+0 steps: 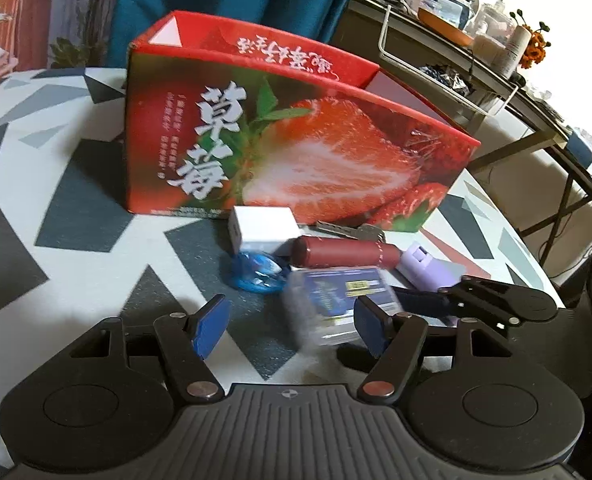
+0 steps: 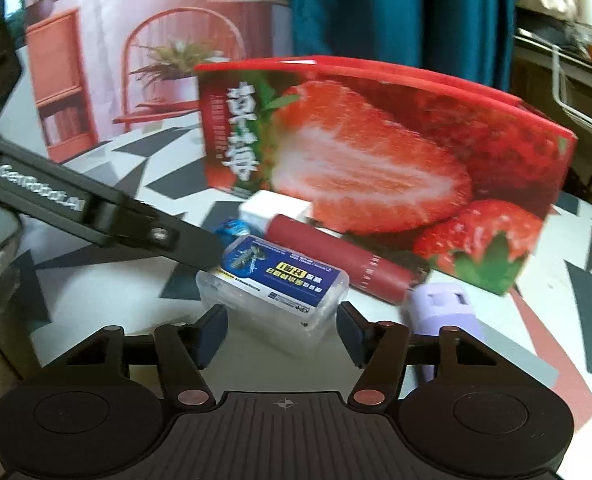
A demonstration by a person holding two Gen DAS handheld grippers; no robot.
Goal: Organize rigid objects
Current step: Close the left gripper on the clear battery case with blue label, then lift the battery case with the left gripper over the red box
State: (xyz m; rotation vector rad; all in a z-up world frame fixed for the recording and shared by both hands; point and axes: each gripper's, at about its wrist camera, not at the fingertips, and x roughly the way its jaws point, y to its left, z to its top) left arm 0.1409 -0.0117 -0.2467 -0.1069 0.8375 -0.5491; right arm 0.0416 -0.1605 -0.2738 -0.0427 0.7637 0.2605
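The strawberry box (image 1: pixel 296 136) stands as a wall behind the clutter, its open top free from above. Before it, the white block (image 1: pixel 261 228), dark red tube (image 1: pixel 344 252), blue disc (image 1: pixel 255 276), purple piece (image 1: pixel 428 268) and clear plastic case (image 2: pixel 275 288) crowd together (barely a gap between them). The patterned tabletop (image 1: pixel 55 200) lies open at left.

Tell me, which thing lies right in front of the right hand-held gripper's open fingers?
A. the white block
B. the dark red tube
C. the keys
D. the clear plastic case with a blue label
D: the clear plastic case sits just ahead of the right hand-held gripper.
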